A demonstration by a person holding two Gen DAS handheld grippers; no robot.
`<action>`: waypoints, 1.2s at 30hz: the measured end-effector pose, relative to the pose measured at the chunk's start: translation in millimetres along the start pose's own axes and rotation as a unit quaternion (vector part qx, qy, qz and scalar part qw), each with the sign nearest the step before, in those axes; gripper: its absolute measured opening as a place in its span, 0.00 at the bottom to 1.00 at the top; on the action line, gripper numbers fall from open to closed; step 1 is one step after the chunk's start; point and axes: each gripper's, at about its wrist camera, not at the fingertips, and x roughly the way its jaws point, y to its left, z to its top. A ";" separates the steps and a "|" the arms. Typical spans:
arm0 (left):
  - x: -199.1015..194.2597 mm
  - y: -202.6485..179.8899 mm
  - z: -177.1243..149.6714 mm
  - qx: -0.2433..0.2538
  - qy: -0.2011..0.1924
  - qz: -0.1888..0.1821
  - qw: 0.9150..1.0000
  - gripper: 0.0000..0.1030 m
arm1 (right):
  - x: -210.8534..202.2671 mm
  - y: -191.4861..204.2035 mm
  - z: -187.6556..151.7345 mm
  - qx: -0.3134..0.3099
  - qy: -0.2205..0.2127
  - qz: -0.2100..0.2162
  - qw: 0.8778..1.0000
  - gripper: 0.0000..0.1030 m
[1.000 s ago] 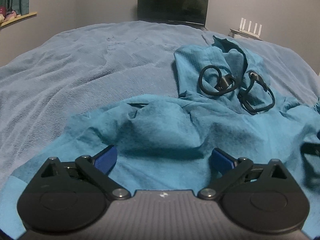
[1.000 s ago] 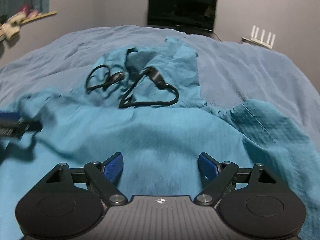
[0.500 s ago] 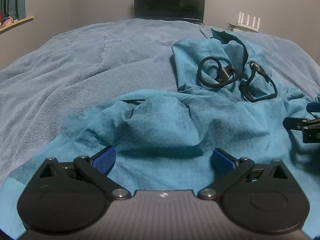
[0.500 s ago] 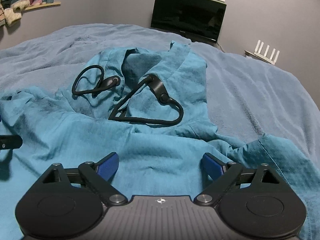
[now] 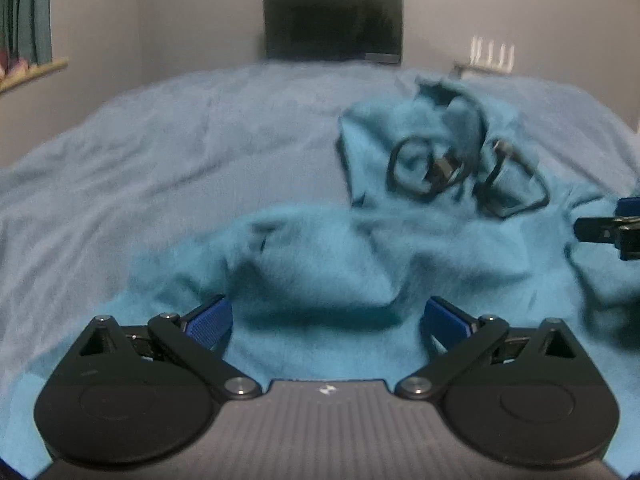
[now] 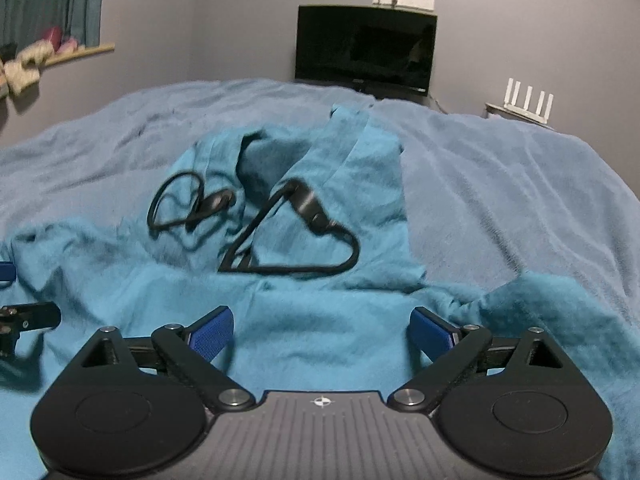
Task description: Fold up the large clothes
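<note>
Standing by the bed [image 6: 520,184], I see a teal garment [image 5: 320,264] lying crumpled across the blue-grey blanket, its near part spread under both tools and its far part bunched toward the television [image 6: 366,50] on the far wall.

On the left, the left claw [image 5: 326,316] hovers low over a rumpled hump of the cloth, its blue pads wide apart and holding nothing. Its view is blurred, so fine detail is lost.

Further right, black corded earphones [image 6: 256,224] lie in loops on top of the bunched fabric; they would want lifting off before any fold, I judge.

On the right, the right claw [image 6: 322,330] also stands parted and empty over a flatter stretch of the cloth.

The garment looks soft, light and limp. It should drape and sag rather than hold a shape, and it may slide on the fuzzy blanket. My guess is that the best hold is a pinch on a hem or seamed edge at each side, one claw apiece, not the loose middle.

A white router [image 6: 528,106] stands beside the television. No writing or brand is legible; only a small emblem shows on each tool body.
</note>
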 end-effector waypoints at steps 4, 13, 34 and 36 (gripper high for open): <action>-5.9 -8.4 2.2 0.016 -0.029 -0.023 0.999 1.00 | -3.0 -11.7 9.9 0.009 -0.025 0.004 1.000 0.94; 17.6 -7.5 -7.8 0.005 0.018 -0.021 1.000 1.00 | 47.4 -31.5 64.0 0.029 -0.043 -0.002 0.999 0.93; 35.9 -6.0 -24.5 0.008 0.020 -0.024 0.999 1.00 | 197.3 -109.2 140.0 0.298 0.007 0.145 0.943 0.46; 36.4 -6.2 -24.7 0.008 0.020 -0.024 0.999 1.00 | 186.0 -97.2 145.5 0.262 -0.013 0.150 0.953 0.22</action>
